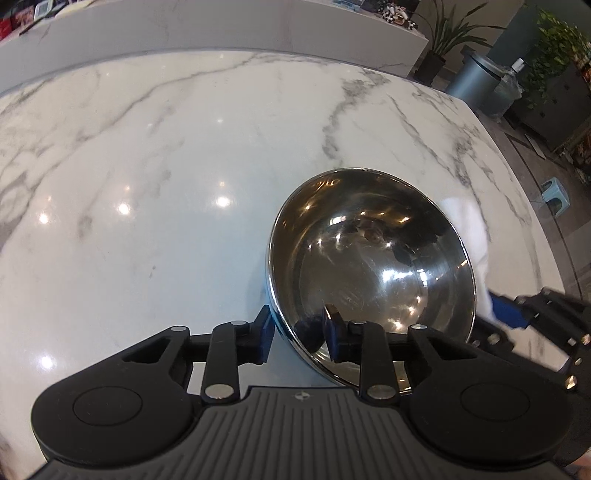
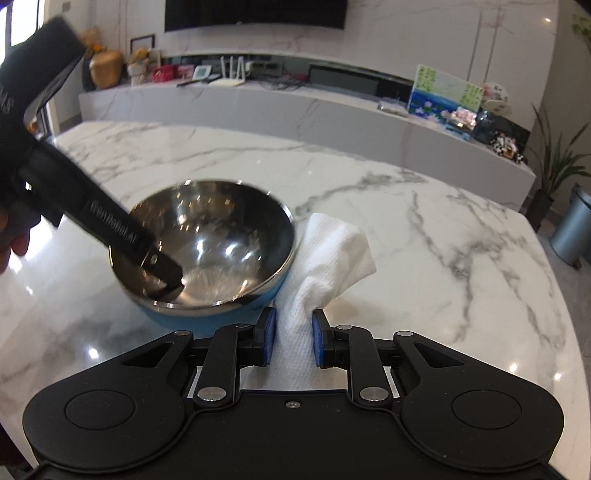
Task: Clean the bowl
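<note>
Left wrist view gives me the marble tabletop (image 1: 184, 166) first, white with grey veins, running back to a long white counter (image 1: 221, 29); a grey bin (image 1: 476, 79) and potted plants (image 1: 448, 35) stand past the far right corner. The bowl (image 1: 373, 254), steel inside and blue outside, sits toward the right edge of the tabletop, tilted. My left gripper (image 1: 297, 334) straddles its near rim, one finger outside the wall and one inside, the pads closed on the rim as far as I can tell. In the right wrist view my right gripper (image 2: 290, 338) pinches a white paper towel (image 2: 332, 254) between its blue pads, just beside the bowl's (image 2: 221, 221) right wall. I cannot tell whether the towel touches the bowl.
</note>
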`<action>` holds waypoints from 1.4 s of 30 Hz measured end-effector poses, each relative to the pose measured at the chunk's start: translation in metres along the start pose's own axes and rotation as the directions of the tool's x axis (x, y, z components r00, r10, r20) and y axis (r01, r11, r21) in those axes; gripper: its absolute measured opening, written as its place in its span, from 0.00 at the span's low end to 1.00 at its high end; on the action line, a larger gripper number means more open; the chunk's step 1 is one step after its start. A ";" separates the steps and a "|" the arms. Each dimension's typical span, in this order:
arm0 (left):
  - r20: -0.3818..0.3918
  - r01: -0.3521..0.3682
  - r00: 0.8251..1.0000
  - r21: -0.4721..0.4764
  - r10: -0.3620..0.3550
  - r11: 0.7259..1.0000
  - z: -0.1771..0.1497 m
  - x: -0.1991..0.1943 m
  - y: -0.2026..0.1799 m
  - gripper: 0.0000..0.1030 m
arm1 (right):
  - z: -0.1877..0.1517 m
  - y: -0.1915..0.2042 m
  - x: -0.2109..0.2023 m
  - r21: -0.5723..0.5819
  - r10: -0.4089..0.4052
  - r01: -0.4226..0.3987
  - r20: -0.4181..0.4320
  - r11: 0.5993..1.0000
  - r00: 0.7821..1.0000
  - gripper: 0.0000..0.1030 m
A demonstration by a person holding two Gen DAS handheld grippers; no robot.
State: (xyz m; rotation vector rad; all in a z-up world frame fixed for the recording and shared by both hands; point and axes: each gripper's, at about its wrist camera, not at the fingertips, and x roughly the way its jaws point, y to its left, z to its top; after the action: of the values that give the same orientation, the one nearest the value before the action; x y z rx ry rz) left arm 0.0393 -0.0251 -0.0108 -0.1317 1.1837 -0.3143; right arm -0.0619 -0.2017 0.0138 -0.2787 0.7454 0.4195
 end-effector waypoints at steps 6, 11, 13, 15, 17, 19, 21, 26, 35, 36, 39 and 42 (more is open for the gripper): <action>-0.027 0.010 1.000 0.000 -0.010 1.000 -0.004 0.004 -0.003 0.44 | -0.005 0.012 0.011 -0.038 0.045 -0.047 -0.063 0.998 0.997 0.18; -0.030 0.013 0.999 0.007 -0.012 1.000 -0.004 0.004 -0.003 0.44 | -0.007 0.015 0.013 -0.053 0.061 -0.065 -0.087 0.996 0.994 0.18; -0.028 0.010 1.000 0.020 -0.009 1.000 -0.004 0.003 -0.004 0.41 | -0.006 0.011 0.011 -0.041 0.047 -0.051 -0.077 0.998 0.996 0.18; -0.018 -0.001 1.000 0.032 0.002 0.999 -0.003 0.001 -0.003 0.35 | -0.003 0.004 0.007 -0.022 0.033 -0.034 -0.060 0.999 0.998 0.18; -0.002 -0.021 1.000 0.049 0.021 0.999 -0.001 -0.002 -0.002 0.24 | -0.001 -0.003 0.001 -0.004 0.016 -0.016 -0.034 1.000 0.999 0.18; 0.005 -0.029 1.000 0.060 0.029 0.998 0.001 -0.006 0.001 0.20 | 0.001 -0.007 -0.003 0.006 0.009 -0.009 -0.018 1.000 1.000 0.18; 0.006 -0.027 1.000 0.060 0.027 0.998 0.002 -0.008 0.004 0.18 | 0.001 -0.009 -0.006 0.006 0.002 -0.002 -0.006 1.000 1.000 0.18; 0.019 -0.044 0.999 0.065 0.043 0.997 0.003 -0.008 0.003 0.18 | 0.003 -0.002 -0.008 -0.033 0.021 -0.020 0.017 0.999 1.000 0.18; -0.005 -0.047 0.999 0.033 0.047 0.998 -0.002 -0.001 0.001 0.41 | -0.004 0.020 0.007 -0.107 0.088 -0.095 -0.071 0.990 0.994 0.18; -0.007 -0.044 0.999 0.028 0.044 0.999 -0.002 -0.001 0.001 0.42 | -0.004 0.021 0.008 -0.109 0.090 -0.098 -0.077 0.989 0.993 0.18; -0.010 -0.035 0.999 0.020 0.035 0.999 -0.003 0.001 0.002 0.43 | -0.005 0.022 0.010 -0.111 0.091 -0.101 -0.091 0.989 0.992 0.18; -0.009 -0.036 0.999 0.032 0.036 0.999 -0.002 0.000 0.002 0.43 | -0.004 0.018 0.010 -0.099 0.075 -0.083 -0.087 0.992 0.993 0.18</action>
State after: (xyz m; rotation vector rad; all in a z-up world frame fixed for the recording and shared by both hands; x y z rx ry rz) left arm 0.0376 -0.0229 -0.0124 -0.0816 1.1888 -0.3023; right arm -0.0661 -0.1843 0.0028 -0.3655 0.8199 0.5244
